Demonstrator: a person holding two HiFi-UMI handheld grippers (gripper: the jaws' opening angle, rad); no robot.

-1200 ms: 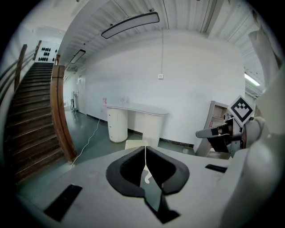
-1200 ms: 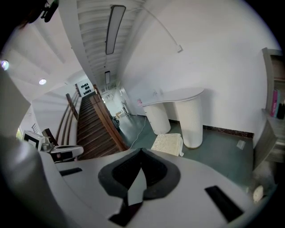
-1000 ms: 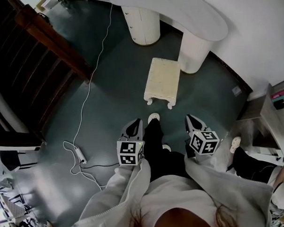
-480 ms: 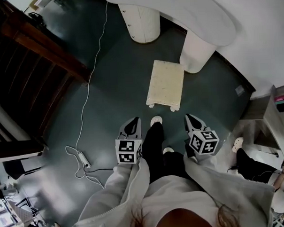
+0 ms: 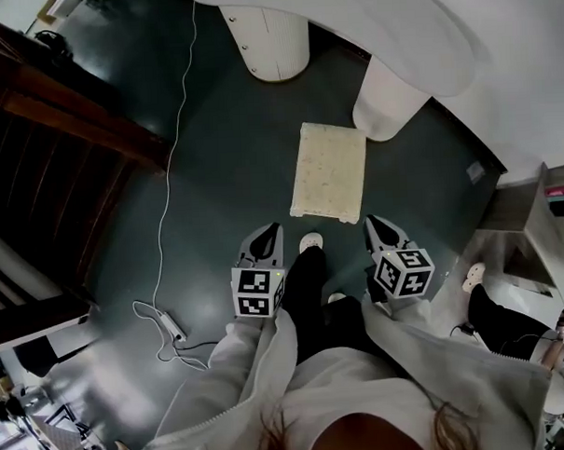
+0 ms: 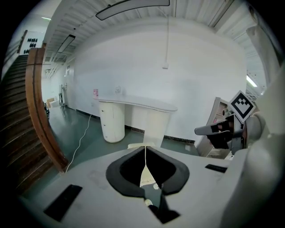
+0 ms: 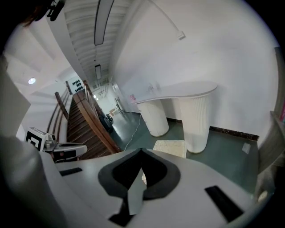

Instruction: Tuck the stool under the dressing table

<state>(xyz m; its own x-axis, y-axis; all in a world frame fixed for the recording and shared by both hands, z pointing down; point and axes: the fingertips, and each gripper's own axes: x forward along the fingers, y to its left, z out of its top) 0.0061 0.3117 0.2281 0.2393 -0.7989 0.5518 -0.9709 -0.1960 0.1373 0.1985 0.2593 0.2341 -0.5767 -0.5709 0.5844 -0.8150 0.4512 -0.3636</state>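
Left gripper point(image 5: 267, 237): jaws together, empty. Right gripper point(image 5: 377, 226): jaws together, empty. Stool point(image 5: 329, 171): at 12 o'clock, untouched, just short of the table point(image 5: 385, 24) legs. Nothing tucked; whole push apparently remains.

Stool point(image 5: 328, 172): cream seat, matt and rough-textured. Dressing table point(image 5: 394, 23): smooth white top on fluted pedestals point(image 5: 269, 38). Floor point(image 5: 215, 176): dark green with a slight sheen. Staircase point(image 5: 63, 117), ten o'clock: dark wood. Left gripper point(image 5: 267, 234) and right gripper point(image 5: 377, 226): matt grey plastic.
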